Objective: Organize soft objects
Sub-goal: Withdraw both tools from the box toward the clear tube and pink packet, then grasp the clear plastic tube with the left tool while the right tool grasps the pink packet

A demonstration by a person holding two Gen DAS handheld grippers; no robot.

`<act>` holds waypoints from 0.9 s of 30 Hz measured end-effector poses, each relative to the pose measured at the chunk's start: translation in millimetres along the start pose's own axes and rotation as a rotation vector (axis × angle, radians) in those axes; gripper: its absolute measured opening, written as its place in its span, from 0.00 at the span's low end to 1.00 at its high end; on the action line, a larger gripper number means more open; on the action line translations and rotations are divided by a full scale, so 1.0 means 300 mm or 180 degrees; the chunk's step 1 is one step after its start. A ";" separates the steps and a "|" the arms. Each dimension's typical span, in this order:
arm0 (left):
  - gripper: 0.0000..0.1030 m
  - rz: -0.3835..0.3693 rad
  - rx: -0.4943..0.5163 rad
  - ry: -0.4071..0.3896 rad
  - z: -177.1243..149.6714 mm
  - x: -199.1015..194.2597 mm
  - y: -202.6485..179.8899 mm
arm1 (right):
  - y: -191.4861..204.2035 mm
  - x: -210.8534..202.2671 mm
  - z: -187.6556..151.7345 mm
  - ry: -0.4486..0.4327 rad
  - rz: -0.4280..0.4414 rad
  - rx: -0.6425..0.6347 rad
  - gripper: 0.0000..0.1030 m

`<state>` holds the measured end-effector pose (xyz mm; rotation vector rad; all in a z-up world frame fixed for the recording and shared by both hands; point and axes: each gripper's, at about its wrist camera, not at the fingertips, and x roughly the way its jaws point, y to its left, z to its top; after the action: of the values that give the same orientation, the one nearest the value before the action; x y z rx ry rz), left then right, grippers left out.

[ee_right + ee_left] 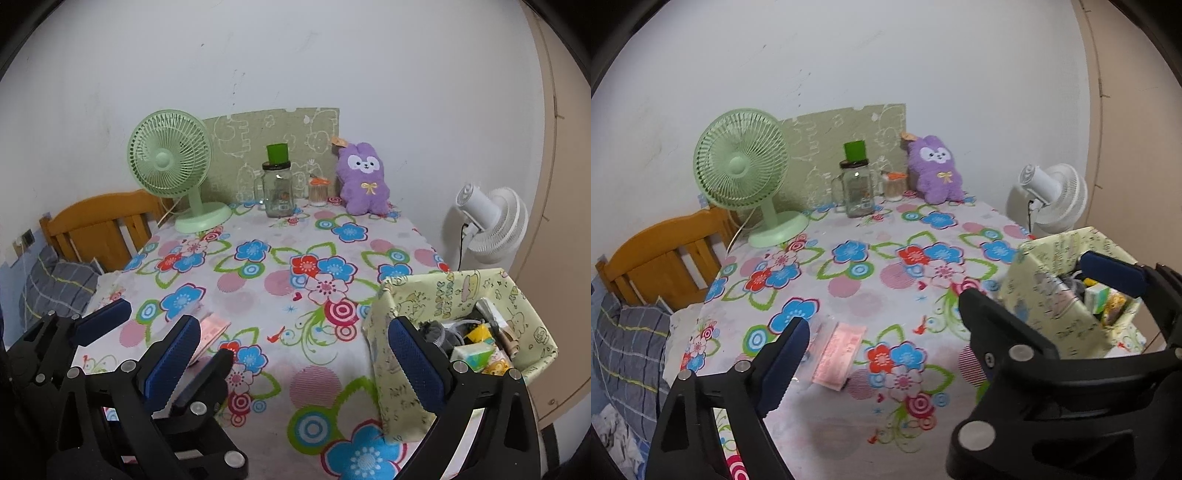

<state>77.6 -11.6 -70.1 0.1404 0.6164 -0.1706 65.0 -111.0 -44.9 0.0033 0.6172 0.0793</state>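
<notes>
Both black two-finger tools with blue padded fingers fill the bottom of the views: the left tool (882,321) has its jaws spread wide with nothing between the pads, hovering over the tabletop, and the right tool (291,350) is spread just as wide and empty too. Under them is the big tabletop covered in a white plastic cloth with blue, red and pink flowers (849,280), which takes up most of the scene. To the left of it there's an orange wooden chair back (661,254) and a grey checked pillow (628,343) on what looks like a bed. On the right edge of the tabletop sits a pale yellow fabric-covered storage box with cartoon print (399,373), open on top and stuffed with small bits I can't really make out. At the back left stands a mint green desk fan (742,170), and off the tabletop to the right is a white fan (1056,195). The soft thing here, a fluffy purple bunny plush with a white face and yellow bow (936,170), sits upright at the far back of the tabletop against the green patterned board (820,133), well apart from both tools. Beside it are a clear glass jar mug with a green cup on its lid (857,192) and a small clear jar with an orange lid (895,186). Smallest: a flat pink paper packet (838,350) lying near the left tool's left finger.
</notes>
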 end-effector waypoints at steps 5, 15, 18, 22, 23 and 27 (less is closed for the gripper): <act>0.86 0.0074 -0.0056 0.0097 -0.015 0.048 0.046 | 0.037 0.057 -0.005 0.0116 -0.0047 -0.0008 1.00; 0.80 0.0120 0.0009 0.0259 -0.035 0.125 0.118 | 0.089 0.159 -0.020 0.0259 -0.0004 0.0044 1.00; 0.78 0.0100 0.0035 0.0295 -0.040 0.146 0.139 | 0.108 0.182 -0.025 0.0257 -0.0009 0.0024 1.00; 0.75 0.0063 0.0031 0.0371 -0.046 0.185 0.173 | 0.129 0.221 -0.028 0.0305 -0.0020 0.0035 1.00; 0.75 0.0042 0.0019 0.0389 -0.048 0.197 0.183 | 0.134 0.230 -0.029 0.0317 -0.0019 0.0040 1.00; 0.75 -0.0011 -0.0023 0.0448 -0.054 0.233 0.215 | 0.155 0.273 -0.029 0.0379 -0.0013 0.0048 1.00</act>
<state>137.5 46.2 -118.8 0.1452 0.7574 -0.1626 123.1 -58.5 -97.9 0.0121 0.7369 0.0712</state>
